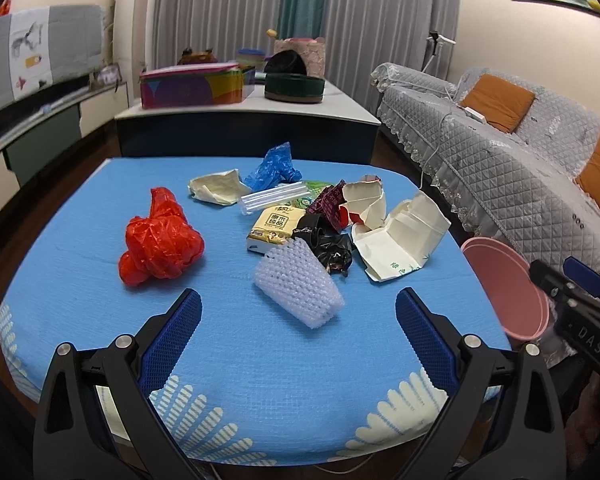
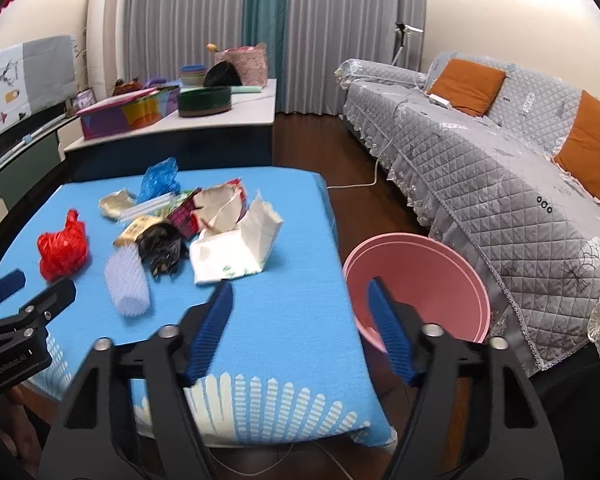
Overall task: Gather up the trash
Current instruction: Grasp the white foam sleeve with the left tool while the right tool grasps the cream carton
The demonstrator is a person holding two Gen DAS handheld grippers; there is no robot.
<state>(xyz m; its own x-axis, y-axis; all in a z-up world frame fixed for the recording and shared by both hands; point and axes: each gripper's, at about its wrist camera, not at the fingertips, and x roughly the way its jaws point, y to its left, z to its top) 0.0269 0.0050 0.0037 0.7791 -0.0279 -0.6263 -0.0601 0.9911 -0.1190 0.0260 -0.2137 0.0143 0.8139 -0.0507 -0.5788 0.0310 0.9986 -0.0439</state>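
The crumpled wrappers and the white foam mesh sleeve [image 1: 298, 282] lie heaped on the blue-clothed table [image 1: 228, 360], beside the pink plastic bin [image 2: 416, 280] for dropping. The left gripper [image 1: 298, 312] gapes wide and empty; the right gripper [image 2: 300, 300] is half-spread, empty.

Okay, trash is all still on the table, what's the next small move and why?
Probably ease the left gripper forward onto the white foam net: it lies nearest, just ahead of the open, empty jaws, and the pink bin waits beside the table.
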